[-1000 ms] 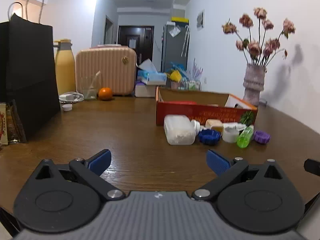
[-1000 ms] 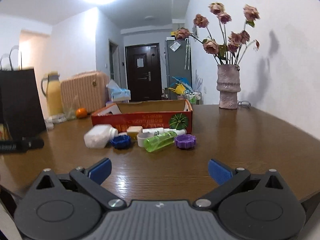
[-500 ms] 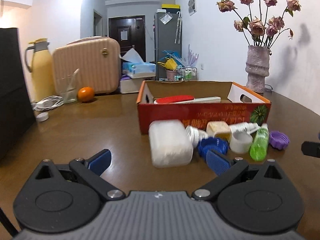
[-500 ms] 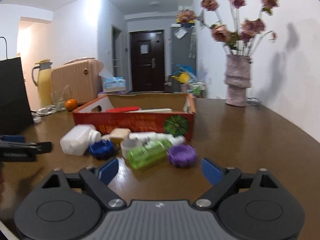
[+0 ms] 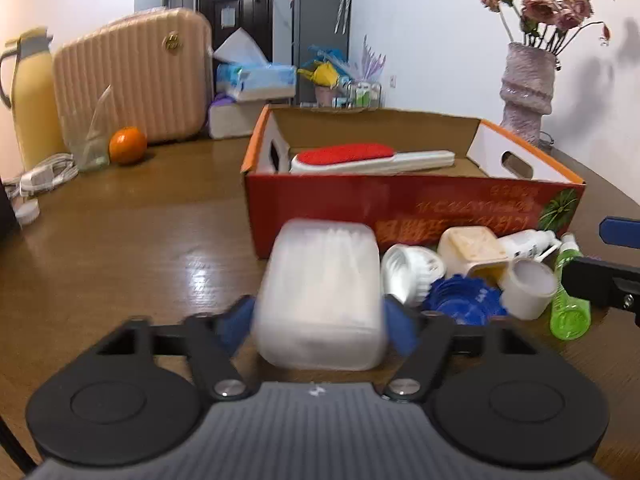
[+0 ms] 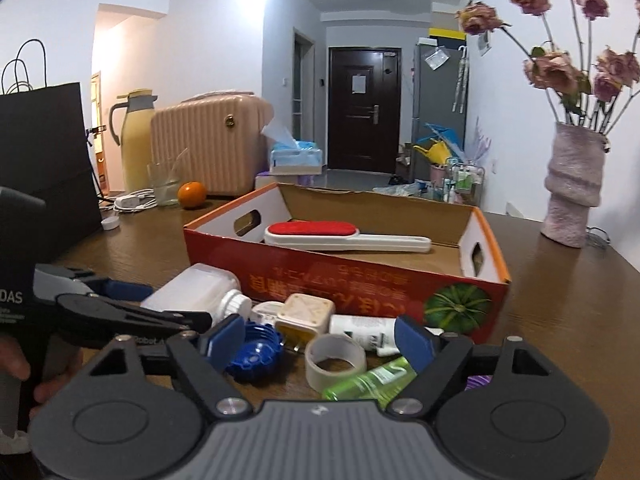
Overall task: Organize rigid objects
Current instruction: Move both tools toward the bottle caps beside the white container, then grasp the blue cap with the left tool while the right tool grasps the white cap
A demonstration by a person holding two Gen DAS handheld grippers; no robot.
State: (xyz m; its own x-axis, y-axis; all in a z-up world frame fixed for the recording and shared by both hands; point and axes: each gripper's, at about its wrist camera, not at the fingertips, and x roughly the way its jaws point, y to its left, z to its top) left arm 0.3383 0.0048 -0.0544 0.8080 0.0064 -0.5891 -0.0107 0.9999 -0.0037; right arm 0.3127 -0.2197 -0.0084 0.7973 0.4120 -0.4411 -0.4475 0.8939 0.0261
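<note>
Indoors, brown wooden table (image 5: 132, 240), white walls, dark door (image 6: 362, 108)

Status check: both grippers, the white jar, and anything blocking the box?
Left gripper closing around white jar, jar still on table. Right gripper closing over tape roll and green bottle, gripping nothing. Box unobstructed, lint brush inside.

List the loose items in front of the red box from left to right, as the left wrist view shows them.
white plastic bottle → blue cap → tape roll → green spray bottle
</note>
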